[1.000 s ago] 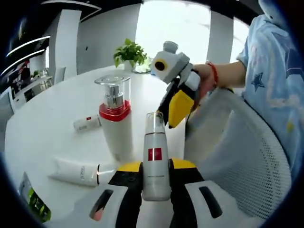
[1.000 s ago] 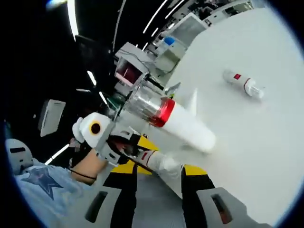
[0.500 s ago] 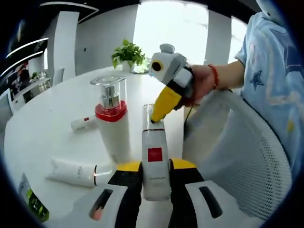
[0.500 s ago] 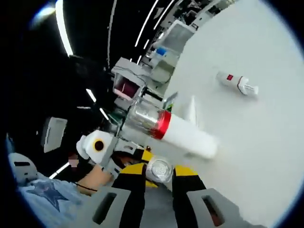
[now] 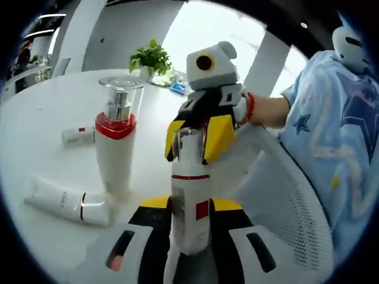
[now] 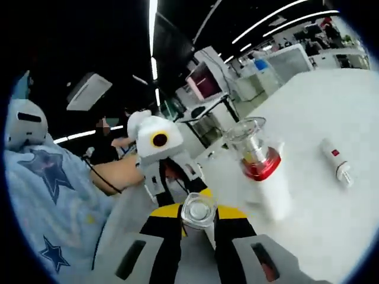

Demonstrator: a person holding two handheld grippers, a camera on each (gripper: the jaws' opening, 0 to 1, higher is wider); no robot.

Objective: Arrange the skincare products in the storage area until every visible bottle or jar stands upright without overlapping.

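The left tongs [image 5: 190, 222] held the white bottle with a red square label [image 5: 189, 198] by its lower body, upright at the near edge of the white tabletop [image 5: 41, 142]. The right tongs [image 5: 192, 139] were closed around that bottle's clear cap [image 6: 198, 211]. To the left stood the tall white pump bottle with a red collar [image 5: 115, 148]. A white tube [image 5: 65, 201] lay flat at near left, and a small white bottle [image 5: 78, 135] lay on its side farther back. A potted plant [image 5: 151, 60] stood at the far edge
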